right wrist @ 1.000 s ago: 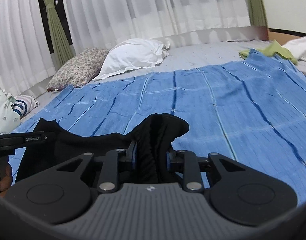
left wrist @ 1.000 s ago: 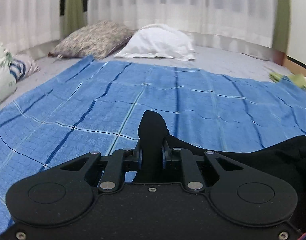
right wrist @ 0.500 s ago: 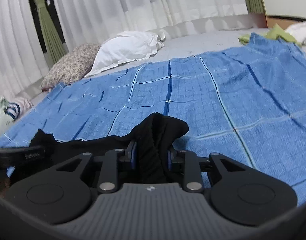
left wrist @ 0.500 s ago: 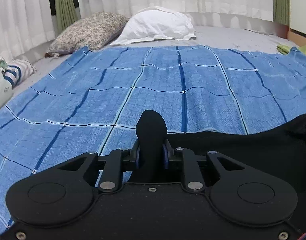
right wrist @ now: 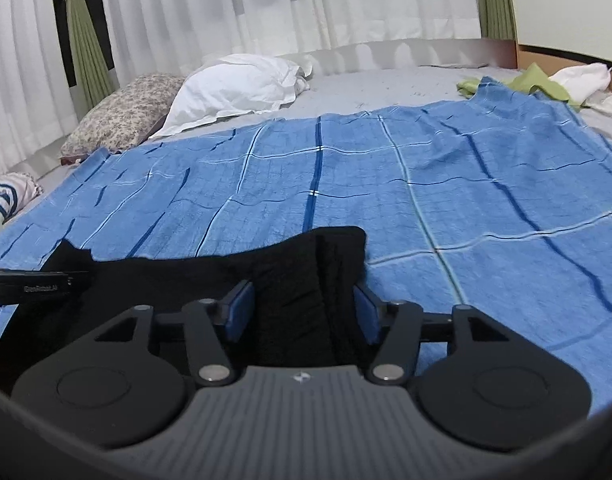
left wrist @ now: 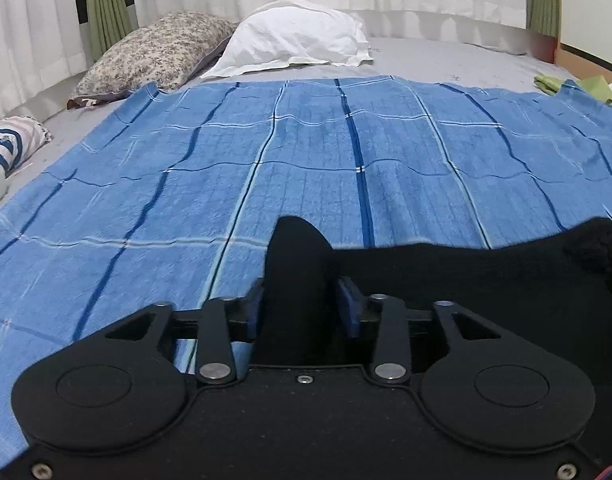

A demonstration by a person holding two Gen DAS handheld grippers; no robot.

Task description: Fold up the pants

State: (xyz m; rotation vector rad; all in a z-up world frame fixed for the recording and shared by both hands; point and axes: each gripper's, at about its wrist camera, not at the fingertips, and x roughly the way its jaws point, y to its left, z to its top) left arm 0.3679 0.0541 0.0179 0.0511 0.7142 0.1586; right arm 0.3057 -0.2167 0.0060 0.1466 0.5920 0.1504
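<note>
The black pants (left wrist: 466, 276) lie across the near part of a blue checked blanket (left wrist: 306, 168), stretched between my two grippers. My left gripper (left wrist: 300, 304) has its blue pads spread apart, with a black corner of the pants still standing between them. My right gripper (right wrist: 302, 308) is also spread, pads clear of the bunched black fabric (right wrist: 306, 280) between them. The left gripper's body (right wrist: 26, 286) shows at the left edge of the right wrist view. The pants below the grippers are hidden.
The blanket (right wrist: 386, 184) covers a grey bed. A floral pillow (left wrist: 158, 52) and a white pillow (left wrist: 298, 36) lie at the far end. Green cloth (right wrist: 522, 84) and white cloth (right wrist: 582, 80) lie at the far right. Striped clothing (left wrist: 14, 144) sits at the left. Curtains hang behind.
Both grippers have opened: the pads that pinched the black fabric are now apart. Both grippers have dropped lower and nearer the blanket, and the pants edge has settled on it.
</note>
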